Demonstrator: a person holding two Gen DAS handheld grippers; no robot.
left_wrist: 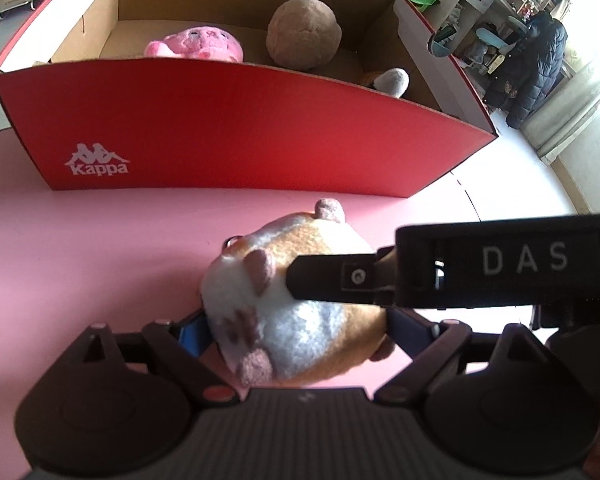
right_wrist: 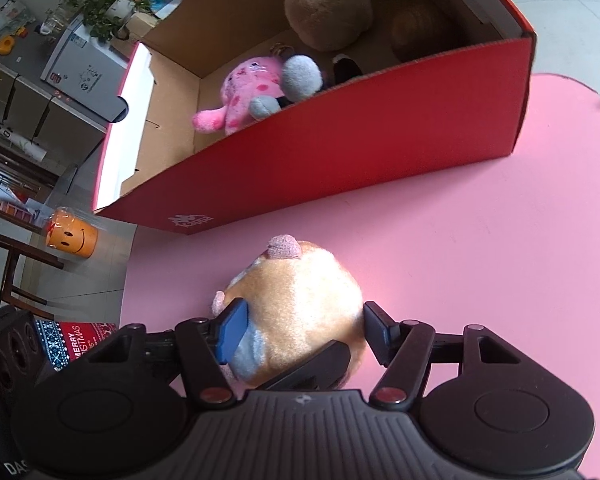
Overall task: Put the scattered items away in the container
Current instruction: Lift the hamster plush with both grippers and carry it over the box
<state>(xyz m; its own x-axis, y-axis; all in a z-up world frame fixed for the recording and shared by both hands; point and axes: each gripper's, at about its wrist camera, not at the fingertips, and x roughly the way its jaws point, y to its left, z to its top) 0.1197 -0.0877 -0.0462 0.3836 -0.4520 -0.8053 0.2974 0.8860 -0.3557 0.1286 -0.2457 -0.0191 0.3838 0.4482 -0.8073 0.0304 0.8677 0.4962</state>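
Observation:
An orange-and-white hamster plush sits low over the pink table, just in front of the red Kappa box. My left gripper is shut on the hamster's sides, its blue pads pressed in. My right gripper also clamps it from a crossing angle; one of its black fingers lies across the hamster's top. Inside the box lie a pink plush, a brown round plush and a grey plush.
The box's near wall stands between the hamster and the box interior. The table edge curves off at the right. A person in a dark coat stands far behind. An orange smiley bucket sits on the floor to the left.

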